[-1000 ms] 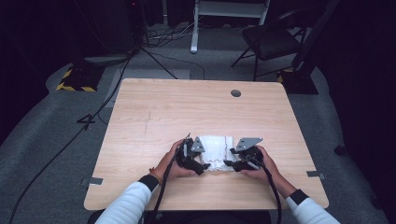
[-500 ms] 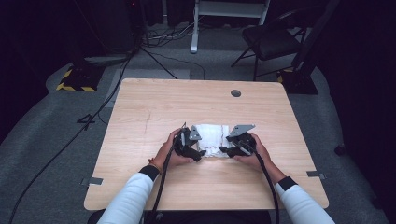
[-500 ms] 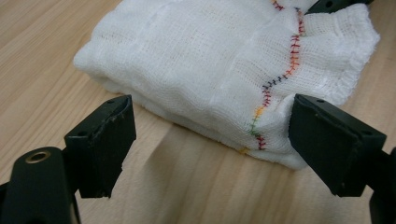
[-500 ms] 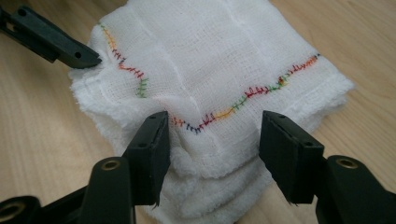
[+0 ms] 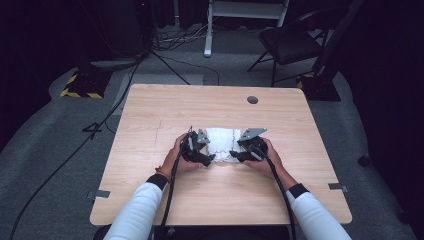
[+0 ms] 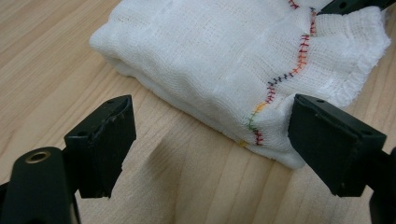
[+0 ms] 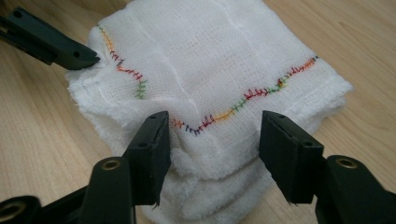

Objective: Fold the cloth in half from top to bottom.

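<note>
Since the earlier frame both hands and the folded white cloth (image 5: 220, 144) have shifted up-frame to the table (image 5: 150, 110) centre. Left gripper (image 5: 204, 159): jaws wide, cloth corner between, ungripped. Right gripper (image 5: 239, 156): jaws parted astride the cloth's stitched edge, grip undeterminable.

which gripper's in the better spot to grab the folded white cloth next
Probably the right. The right gripper has its open jaws straddling the near edge of the folded cloth, over the stitched hem. The left gripper is open too, but mostly over bare table, with just a cloth corner by one jaw.
</note>
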The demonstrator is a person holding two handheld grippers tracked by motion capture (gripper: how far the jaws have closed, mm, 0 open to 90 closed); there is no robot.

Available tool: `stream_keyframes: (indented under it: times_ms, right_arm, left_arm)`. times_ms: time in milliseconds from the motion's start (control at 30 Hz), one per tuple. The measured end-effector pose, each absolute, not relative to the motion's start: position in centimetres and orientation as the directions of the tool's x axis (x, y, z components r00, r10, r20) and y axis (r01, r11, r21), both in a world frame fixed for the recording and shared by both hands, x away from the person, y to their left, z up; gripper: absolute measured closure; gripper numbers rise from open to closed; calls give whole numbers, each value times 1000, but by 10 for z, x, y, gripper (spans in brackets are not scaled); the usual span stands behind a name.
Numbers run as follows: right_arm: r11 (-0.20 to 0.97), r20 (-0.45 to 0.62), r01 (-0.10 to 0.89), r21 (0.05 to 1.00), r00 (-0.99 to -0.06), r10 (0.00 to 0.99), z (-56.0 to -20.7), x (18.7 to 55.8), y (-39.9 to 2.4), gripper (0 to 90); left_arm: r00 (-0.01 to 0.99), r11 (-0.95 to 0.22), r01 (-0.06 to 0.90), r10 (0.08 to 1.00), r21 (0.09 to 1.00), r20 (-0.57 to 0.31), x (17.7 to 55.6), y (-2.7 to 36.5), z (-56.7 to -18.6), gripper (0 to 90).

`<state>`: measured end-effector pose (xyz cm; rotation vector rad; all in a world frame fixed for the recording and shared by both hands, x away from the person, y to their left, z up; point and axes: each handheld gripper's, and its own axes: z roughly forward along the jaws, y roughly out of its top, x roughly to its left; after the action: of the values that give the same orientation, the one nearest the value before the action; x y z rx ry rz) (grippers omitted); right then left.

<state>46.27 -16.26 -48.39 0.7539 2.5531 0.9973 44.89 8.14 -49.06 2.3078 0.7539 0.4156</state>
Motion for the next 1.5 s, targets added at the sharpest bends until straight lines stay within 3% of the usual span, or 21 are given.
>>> stream_keyframes:
  times_ms: [467,800,1500]
  right_arm:
    - [669,-150,331,665,-818,555,-472,457,-165,349]
    - [681,-185,309,665,-814,550,-461,444,-181,347]
    - [695,-214,296,656,-809,547,-449,412,-214,349]
  left_arm:
    - [767,-597,408,634,691,95,440,78,-479,198]
    - [793,-614,384,601,690,94,421,81,-466,168]
    - [799,-704,311,558,639,226,381,94,-464,172]
